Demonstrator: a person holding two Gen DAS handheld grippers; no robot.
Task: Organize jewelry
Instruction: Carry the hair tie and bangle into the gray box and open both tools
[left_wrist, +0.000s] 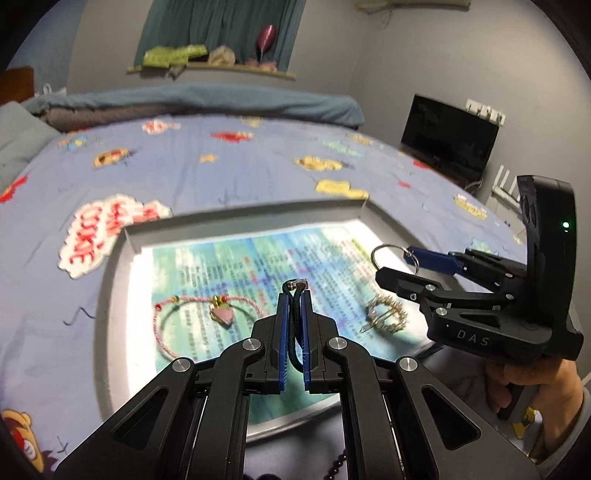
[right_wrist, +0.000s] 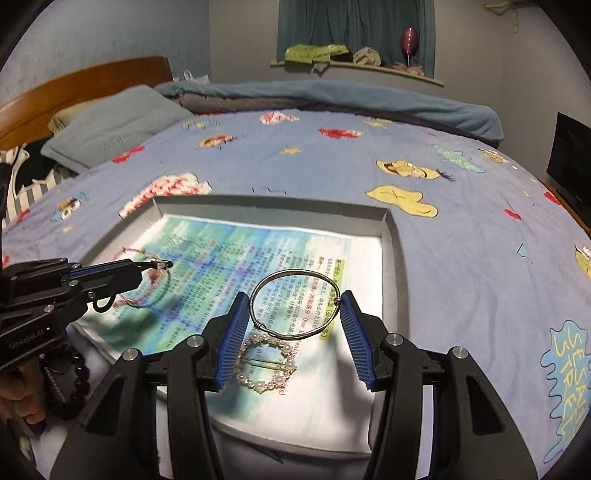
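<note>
The left gripper (left_wrist: 294, 295) is pinching a black cord (left_wrist: 294, 332) between nearly closed fingers, hovering over the tray (left_wrist: 118, 258) on the bed. The right gripper (right_wrist: 295, 317) is holding a silver bangle (right_wrist: 293, 303) across its spread fingers, ring lying flat. The pearl brooch (right_wrist: 266, 363) is sitting just below the bangle; the pink string bracelet (left_wrist: 192, 325) is lying left, nearer the left gripper.

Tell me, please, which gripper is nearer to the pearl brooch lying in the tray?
Right. The right gripper hangs just above the pearl brooch, holding a silver bangle. The left gripper is off to the side, over the pink cord bracelet.
</note>
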